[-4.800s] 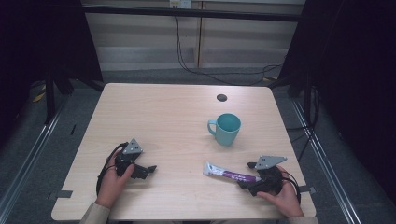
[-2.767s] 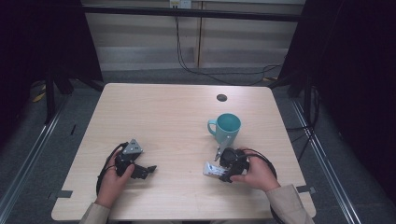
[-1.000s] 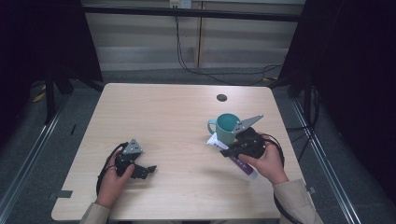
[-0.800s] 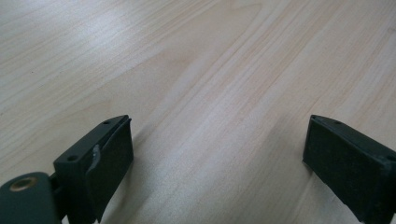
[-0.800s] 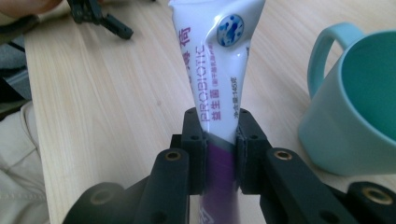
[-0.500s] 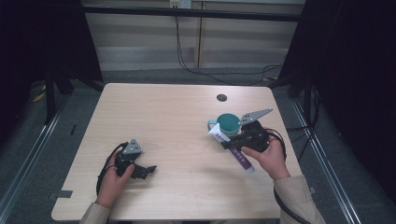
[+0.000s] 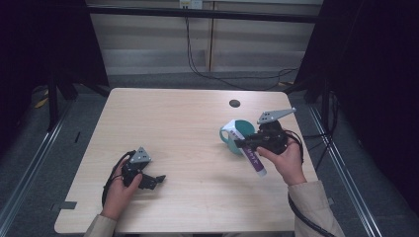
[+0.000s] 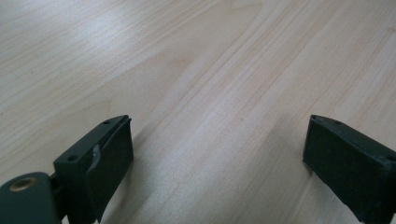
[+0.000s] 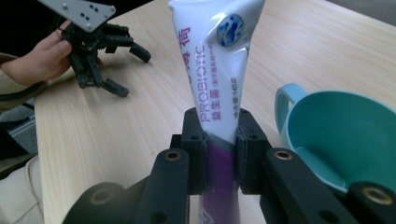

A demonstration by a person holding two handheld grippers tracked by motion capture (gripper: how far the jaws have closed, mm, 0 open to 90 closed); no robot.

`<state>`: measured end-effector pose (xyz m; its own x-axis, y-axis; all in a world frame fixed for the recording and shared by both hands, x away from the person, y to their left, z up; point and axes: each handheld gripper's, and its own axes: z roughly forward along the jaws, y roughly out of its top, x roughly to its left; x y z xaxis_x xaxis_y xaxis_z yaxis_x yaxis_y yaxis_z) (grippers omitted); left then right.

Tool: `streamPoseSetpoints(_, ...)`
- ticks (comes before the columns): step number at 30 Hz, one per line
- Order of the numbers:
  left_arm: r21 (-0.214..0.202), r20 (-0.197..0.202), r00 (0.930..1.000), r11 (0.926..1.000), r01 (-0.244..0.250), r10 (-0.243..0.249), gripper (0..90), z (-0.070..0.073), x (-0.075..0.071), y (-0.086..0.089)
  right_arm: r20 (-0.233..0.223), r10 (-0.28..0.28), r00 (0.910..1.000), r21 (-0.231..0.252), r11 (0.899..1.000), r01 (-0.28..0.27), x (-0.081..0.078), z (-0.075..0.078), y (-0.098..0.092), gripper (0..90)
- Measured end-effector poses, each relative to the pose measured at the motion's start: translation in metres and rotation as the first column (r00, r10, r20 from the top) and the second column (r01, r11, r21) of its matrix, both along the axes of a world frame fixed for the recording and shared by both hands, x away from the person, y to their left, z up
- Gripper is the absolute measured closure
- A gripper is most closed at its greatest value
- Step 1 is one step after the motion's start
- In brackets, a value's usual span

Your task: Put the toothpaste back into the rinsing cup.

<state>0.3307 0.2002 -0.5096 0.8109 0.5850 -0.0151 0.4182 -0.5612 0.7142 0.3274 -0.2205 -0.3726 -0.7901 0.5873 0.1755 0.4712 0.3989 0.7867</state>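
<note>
Landmark: teal mug (image 7: 240,134), standing on the table (image 7: 188,123) toward its right side.
Right gripper (image 7: 245,143): pinching the toothpaste tube (image 7: 249,152) across its middle, jaws pressed onto both flat faces, as seen in the right gripper view (image 9: 219,140).
Tube now: off the table, raised just in front of the mug and slanted, white crimped end (image 7: 232,132) at the mug's near rim, purple cap end (image 7: 261,171) pointing back toward the person.
Change: seconds ago lying flat on the table well in front of the mug; since then gripped, carried up and tipped toward the mug.
Meaning: pick-up done; probably about to be stood inside the mug, though not yet in.
Next need: likely a steeper tilt and a short move forward over the opening before release.
Left gripper (image 7: 148,180): spread wide and holding nothing, resting on the table far left of the mug; unmoved across the frames.
Farther: dark round grommet (image 7: 234,103) behind the mug.
</note>
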Motion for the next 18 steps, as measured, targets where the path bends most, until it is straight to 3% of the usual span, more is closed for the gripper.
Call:
streamPoseSetpoints(10,0.001,0.000,1.0000,1.0000,0.000,0.000,8.1,0.000,0.000,0.000,0.030,-0.030,0.9991,0.051,0.998,0.028,0.005,0.007,-0.003,76.8)
streamPoseSetpoints(18,0.000,0.001,1.0000,1.0000,0.001,-0.001,8.1,0.000,0.000,0.000,0.054,-0.051,0.9972,0.059,0.997,0.048,0.009,0.013,-0.002,76.8)
